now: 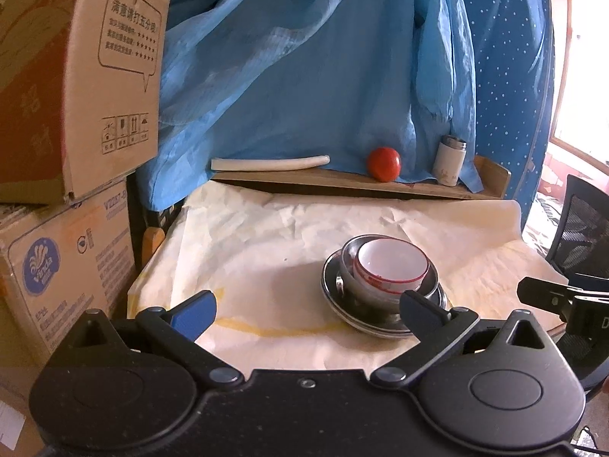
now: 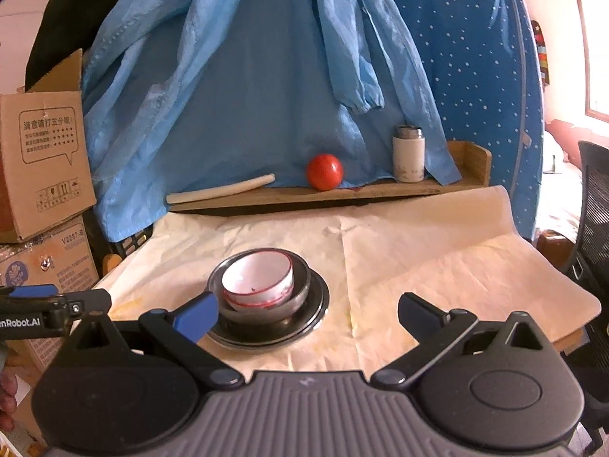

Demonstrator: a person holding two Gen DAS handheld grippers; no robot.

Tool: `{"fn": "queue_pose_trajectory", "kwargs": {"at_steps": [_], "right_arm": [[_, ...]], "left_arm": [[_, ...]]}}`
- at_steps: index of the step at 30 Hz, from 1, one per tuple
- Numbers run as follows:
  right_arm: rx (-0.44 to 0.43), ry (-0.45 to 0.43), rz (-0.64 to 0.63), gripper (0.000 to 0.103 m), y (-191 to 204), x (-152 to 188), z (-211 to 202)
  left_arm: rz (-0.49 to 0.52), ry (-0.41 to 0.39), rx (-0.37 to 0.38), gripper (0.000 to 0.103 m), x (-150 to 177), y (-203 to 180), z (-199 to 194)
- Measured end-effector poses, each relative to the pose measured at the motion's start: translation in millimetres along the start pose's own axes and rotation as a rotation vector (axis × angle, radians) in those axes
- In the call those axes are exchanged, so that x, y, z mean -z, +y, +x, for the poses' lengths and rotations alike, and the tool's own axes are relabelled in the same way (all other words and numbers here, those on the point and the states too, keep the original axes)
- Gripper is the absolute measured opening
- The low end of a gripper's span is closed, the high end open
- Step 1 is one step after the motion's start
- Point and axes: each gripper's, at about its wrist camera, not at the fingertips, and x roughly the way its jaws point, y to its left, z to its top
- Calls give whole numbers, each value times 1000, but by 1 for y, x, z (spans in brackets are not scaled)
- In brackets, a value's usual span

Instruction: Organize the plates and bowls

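Note:
A white bowl with a red rim (image 1: 392, 266) (image 2: 259, 278) sits tilted inside a steel bowl (image 1: 352, 280) (image 2: 298, 285), which rests on a steel plate (image 1: 331, 293) (image 2: 318, 316). The stack stands on a table covered with cream paper (image 1: 266, 251) (image 2: 437, 266). My left gripper (image 1: 308, 314) is open, held just short of the stack, its right finger in front of the plate's near rim. My right gripper (image 2: 308, 314) is open too, its left finger overlapping the stack's near left side. Nothing is held by either.
A wooden shelf (image 1: 342, 182) (image 2: 304, 194) at the table's back carries a white roll (image 1: 270, 163) (image 2: 220, 190), a red ball (image 1: 384, 163) (image 2: 324, 171) and a white flask (image 1: 451, 160) (image 2: 408, 154). Blue cloth hangs behind. Cardboard boxes (image 1: 64, 114) (image 2: 42, 160) stack at left; a black chair (image 1: 582, 228) (image 2: 593, 228) stands right.

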Motion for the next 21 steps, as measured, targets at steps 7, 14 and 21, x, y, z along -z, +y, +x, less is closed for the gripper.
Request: {"fn": "queue_pose_trajectory", "kwargs": {"at_steps": [7, 14, 21], "right_arm": [[9, 30, -10, 103, -2, 10, -2], [11, 52, -2, 103, -11, 18, 4], [7, 61, -5, 103, -14, 21, 12]], "left_arm": [[-2, 24, -15, 102, 13, -1, 1], [5, 39, -15, 102, 22, -3, 8], [8, 39, -22, 102, 24, -4, 10]]}}
